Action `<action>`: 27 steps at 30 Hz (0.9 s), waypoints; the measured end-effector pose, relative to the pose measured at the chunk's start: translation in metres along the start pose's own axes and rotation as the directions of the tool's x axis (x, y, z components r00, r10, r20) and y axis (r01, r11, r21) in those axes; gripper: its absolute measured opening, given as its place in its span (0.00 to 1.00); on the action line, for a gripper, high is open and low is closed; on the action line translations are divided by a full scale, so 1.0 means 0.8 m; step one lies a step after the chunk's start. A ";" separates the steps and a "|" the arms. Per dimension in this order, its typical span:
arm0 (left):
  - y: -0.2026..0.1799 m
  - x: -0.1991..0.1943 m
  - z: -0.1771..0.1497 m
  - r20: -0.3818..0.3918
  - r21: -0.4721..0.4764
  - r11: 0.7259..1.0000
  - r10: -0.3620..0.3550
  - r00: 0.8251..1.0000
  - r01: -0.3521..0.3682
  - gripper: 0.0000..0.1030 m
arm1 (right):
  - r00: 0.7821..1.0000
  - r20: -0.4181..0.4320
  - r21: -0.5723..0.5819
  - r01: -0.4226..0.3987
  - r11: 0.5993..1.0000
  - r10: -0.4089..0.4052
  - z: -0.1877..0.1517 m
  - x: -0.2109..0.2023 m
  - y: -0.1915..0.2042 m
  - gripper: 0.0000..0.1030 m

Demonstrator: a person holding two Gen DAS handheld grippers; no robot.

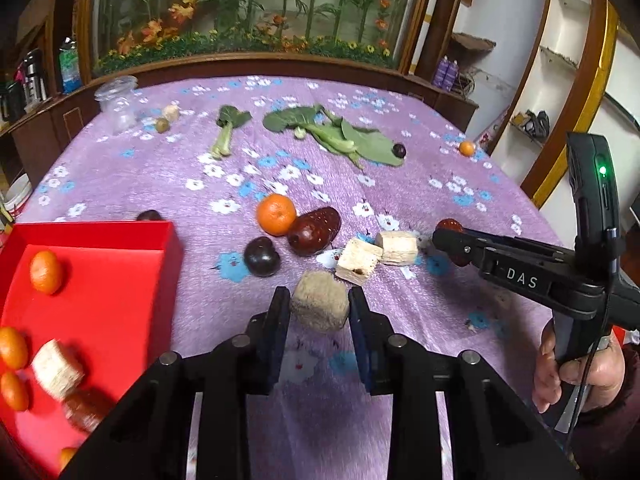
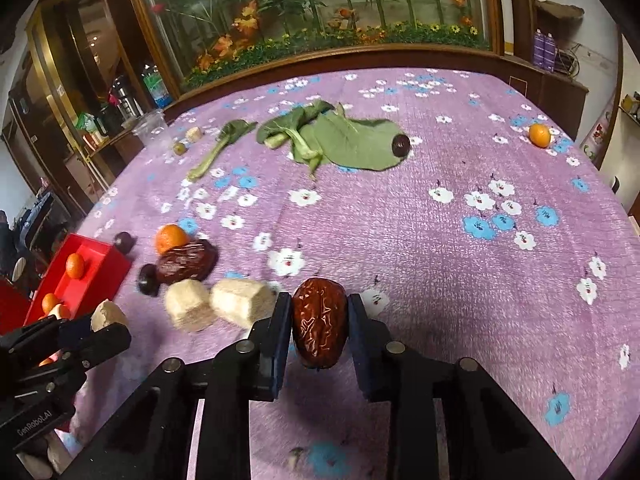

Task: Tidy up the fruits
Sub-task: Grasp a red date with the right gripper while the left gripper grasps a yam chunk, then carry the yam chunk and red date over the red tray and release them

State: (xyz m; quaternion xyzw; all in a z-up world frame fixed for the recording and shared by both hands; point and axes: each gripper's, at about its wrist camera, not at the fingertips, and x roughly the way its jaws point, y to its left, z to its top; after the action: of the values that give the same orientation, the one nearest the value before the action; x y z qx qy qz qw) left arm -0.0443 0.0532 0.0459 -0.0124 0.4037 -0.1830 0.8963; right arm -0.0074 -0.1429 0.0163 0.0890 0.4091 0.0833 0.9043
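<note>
The red tray (image 1: 100, 236) sits at the near left corner of the purple flowered tablecloth (image 1: 400, 200), and everything else is placed from it. Inside the tray lie several small oranges (image 1: 46, 272), a pale cut block and a brownish fruit blurred near its front edge. Just right of the tray, the left gripper (image 1: 319, 312) brackets a tan, rough-skinned chunk (image 1: 319, 306); its jaws stand close on either side of the chunk with thin gaps visible, so it is parted rather than clamped. Beyond the chunk, further right of the tray, lie a dark plum (image 1: 262, 256), a large red date (image 1: 314, 230) and an orange (image 1: 276, 214) touching the date, then two pale cut blocks (image 1: 378, 254) side by side. Further right again, the right gripper (image 2: 319, 324) straddles a wrinkled red date (image 2: 319, 322); the left pad touches it while a narrow gap shows on the other side, so I cannot tell whether it is gripped. Far across the cloth from the tray lie leafy greens (image 1: 332, 132) with a small dark fruit (image 1: 399, 149) on one leaf, a lone orange (image 1: 467, 148) toward the far right edge, and a clear glass jar (image 1: 118, 104) at the far left.
</note>
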 end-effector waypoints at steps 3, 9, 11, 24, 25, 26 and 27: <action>0.005 -0.029 -0.004 0.037 -0.009 1.000 0.018 0.999 -0.017 0.27 | 1.000 0.022 -0.023 -0.012 1.000 0.013 -0.002 -0.023 0.018 0.29; 0.015 -0.090 -0.018 0.114 -0.028 0.996 0.091 0.989 -0.088 0.28 | 0.997 0.062 -0.086 -0.045 0.995 0.050 -0.007 -0.062 0.068 0.29; 0.019 -0.109 -0.024 0.138 -0.035 0.993 0.116 0.984 -0.113 0.28 | 0.996 0.071 -0.106 -0.055 0.993 0.063 -0.010 -0.072 0.084 0.29; 0.094 -0.186 -0.061 0.188 -0.185 0.919 0.379 0.906 -0.347 0.28 | 0.981 0.059 -0.253 -0.166 0.953 0.186 -0.046 -0.102 0.206 0.29; 0.099 -0.187 -0.062 0.184 -0.195 0.914 0.390 0.902 -0.356 0.28 | 0.979 0.051 -0.264 -0.176 0.948 0.196 -0.049 -0.100 0.216 0.29; 0.109 -0.189 -0.065 0.177 -0.212 0.905 0.407 0.896 -0.370 0.28 | 0.978 0.042 -0.275 -0.186 0.943 0.206 -0.052 -0.097 0.226 0.29; 0.115 -0.190 -0.067 0.172 -0.221 0.899 0.417 0.892 -0.378 0.28 | 0.977 0.036 -0.284 -0.193 0.939 0.212 -0.054 -0.095 0.233 0.29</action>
State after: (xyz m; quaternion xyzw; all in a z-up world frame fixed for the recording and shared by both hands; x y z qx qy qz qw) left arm -0.1461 0.1974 0.1033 -0.0307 0.3134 0.0450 0.9481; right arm -0.1037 0.0252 0.0862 0.0051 0.3519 0.2298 0.9074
